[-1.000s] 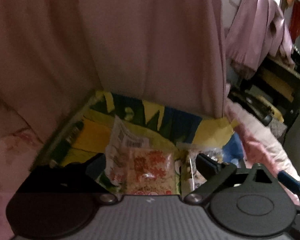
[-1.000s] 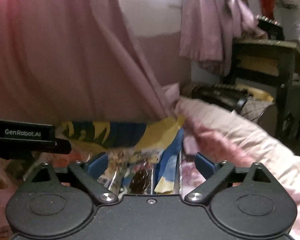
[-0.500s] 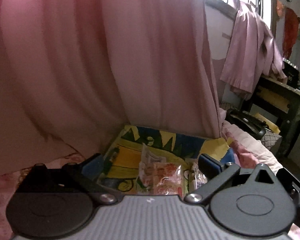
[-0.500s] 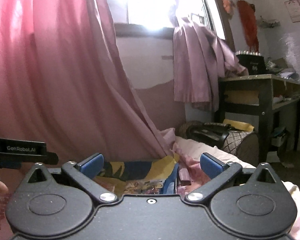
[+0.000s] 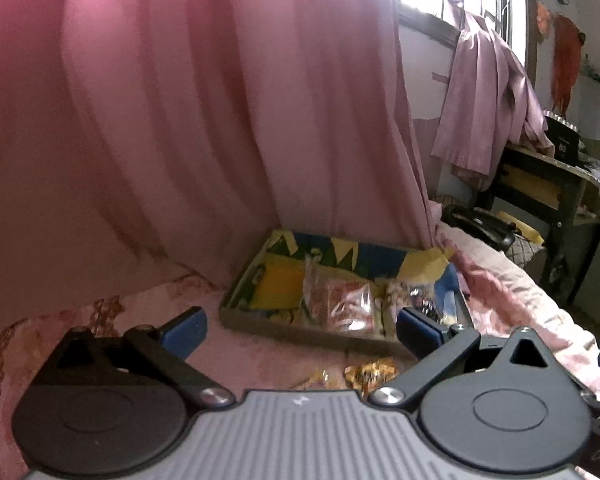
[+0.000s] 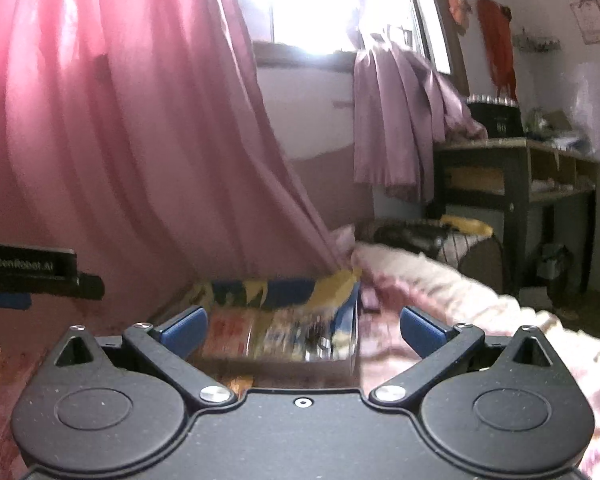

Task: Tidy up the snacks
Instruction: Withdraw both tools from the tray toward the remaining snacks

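Note:
A shallow cardboard box [image 5: 256, 318] with a yellow, blue and green printed inside lies on the pink bed against the curtain. In it lie a red-and-clear snack packet [image 5: 346, 306] and smaller packets [image 5: 414, 298] to its right. A gold-wrapped snack [image 5: 370, 372] lies on the bedspread just in front of the box. My left gripper [image 5: 300, 330] is open and empty, held back from the box. My right gripper [image 6: 302, 330] is open and empty, also short of the box [image 6: 284, 364], whose packets [image 6: 236, 334] look blurred.
A pink curtain [image 5: 180, 120] hangs right behind the box. The flowered pink bedspread [image 5: 512, 300] runs off to the right. A dark wooden table [image 6: 516, 176] and a bag [image 6: 416, 234] stand beyond the bed. The other gripper's body [image 6: 32, 270] shows at the right view's left edge.
Both grippers have pulled back and up from the box, which now looks smaller and farther. The gold-wrapped snack on the bedspread has come into the left view.

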The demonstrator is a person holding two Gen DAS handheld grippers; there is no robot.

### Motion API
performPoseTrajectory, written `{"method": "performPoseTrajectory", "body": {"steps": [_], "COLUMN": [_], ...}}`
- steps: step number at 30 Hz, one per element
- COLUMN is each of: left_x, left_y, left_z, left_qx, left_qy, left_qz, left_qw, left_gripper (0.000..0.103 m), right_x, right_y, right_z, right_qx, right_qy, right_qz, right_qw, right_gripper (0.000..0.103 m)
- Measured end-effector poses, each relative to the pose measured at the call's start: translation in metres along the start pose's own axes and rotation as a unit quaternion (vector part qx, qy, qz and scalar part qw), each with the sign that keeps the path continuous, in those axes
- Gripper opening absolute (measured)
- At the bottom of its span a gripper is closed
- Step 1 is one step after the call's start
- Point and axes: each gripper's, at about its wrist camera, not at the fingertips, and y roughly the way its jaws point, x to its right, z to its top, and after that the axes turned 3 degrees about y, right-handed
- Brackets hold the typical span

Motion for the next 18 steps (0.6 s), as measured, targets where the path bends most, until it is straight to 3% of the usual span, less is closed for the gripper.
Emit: {"method": "performPoseTrajectory", "body": {"steps": [6,18], "left_x": [-0.008,-0.029], "left_y": [-0.026,-0.052], "left_z": [-0.036,-0.082], "left_qx": [0.012,-0.006], "left_qy": [-0.012,0.005], "left_qz": [0.017,0.033], "left_qw": [0.9997,0.9994], "left_gripper": [0.103,0.103], "right_x": [-0.005,-0.011], "right_y": [-0.025,-0.048], "right_z": [-0.024,-0.050], "right_qx": [-0.046,-0.103], "right_qy": [0.013,0.023], "right_qz": [-0.008,-0.030], "right_qw": [0.999,0.994], "right_gripper": [0.102,0.102]}}
